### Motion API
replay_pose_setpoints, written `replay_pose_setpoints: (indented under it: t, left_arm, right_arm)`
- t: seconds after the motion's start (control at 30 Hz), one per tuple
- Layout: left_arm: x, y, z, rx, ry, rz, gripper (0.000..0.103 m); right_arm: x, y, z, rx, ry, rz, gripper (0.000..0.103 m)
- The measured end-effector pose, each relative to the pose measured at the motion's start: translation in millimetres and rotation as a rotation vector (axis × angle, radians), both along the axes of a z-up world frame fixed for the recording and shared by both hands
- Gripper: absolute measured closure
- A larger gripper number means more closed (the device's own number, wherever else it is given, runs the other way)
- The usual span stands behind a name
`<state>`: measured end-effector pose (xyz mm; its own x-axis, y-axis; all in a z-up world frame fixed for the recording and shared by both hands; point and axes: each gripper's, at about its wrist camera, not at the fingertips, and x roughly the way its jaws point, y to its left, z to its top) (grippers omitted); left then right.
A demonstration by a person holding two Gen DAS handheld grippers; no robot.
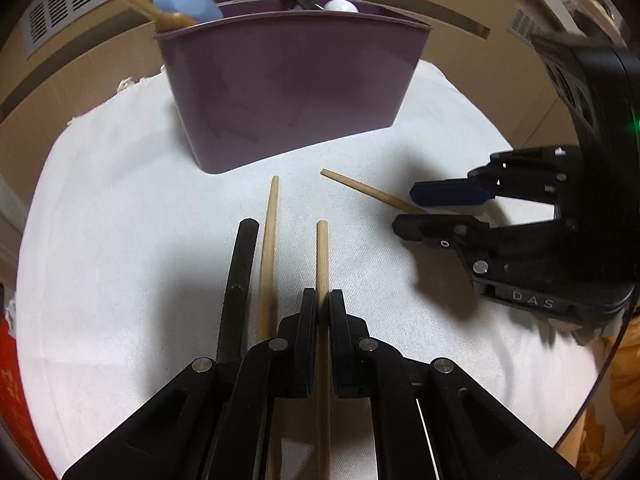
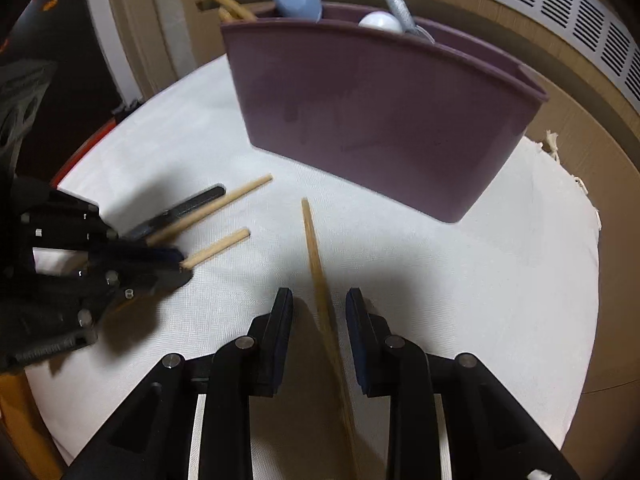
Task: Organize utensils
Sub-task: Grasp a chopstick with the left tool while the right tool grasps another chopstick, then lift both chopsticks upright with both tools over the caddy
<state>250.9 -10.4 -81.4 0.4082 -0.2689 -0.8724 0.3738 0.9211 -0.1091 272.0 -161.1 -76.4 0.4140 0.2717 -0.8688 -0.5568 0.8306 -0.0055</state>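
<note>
Matt wood chopsticks point(image 1: 322, 256), smooth plastic purple caddy point(image 1: 288, 92), woven white cloth point(image 1: 120, 240).

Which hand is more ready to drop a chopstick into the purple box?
Probably the left. The left gripper is already shut on a chopstick, facing the purple box. The right gripper is open, its chopstick lying loose between the jaws.

- Purple holder point(image 1: 288, 92) is standing upright on the white cloth, holding spoons
- One wooden chopstick point(image 1: 322, 264) is being pinched, pointing toward it
- Another point(image 1: 269, 248) is lying just beside, parallel
- A third point(image 2: 318, 268) is lying angled, apart
- A black utensil point(image 1: 240, 280) is lying alongside
</note>
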Motion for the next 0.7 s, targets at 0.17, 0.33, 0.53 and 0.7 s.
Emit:
replay_pose_setpoints:
  t: [0.17,0.33,0.53,0.7]
  left_arm:
    - [2,-12,1,0.034,0.023,-0.006,0.096]
    - [7,-22,-1,0.058,0.046,-0.005,0.095]
    - [14,-24,0,0.028,0.022,0.029,0.097]
    - [-7,-15,18,-0.096,-0.032,0.079,0.097]
  right_arm:
    - [-5,2,1,-0.022,0.017,-0.007,0.096]
    - [-17,-5,2,0.009,0.006,-0.024,0.096]
    - [-31,-20,14,0.082,-0.019,-0.067,0.096]
    - [-50,-31,37,0.156,-0.092,-0.105,0.095]
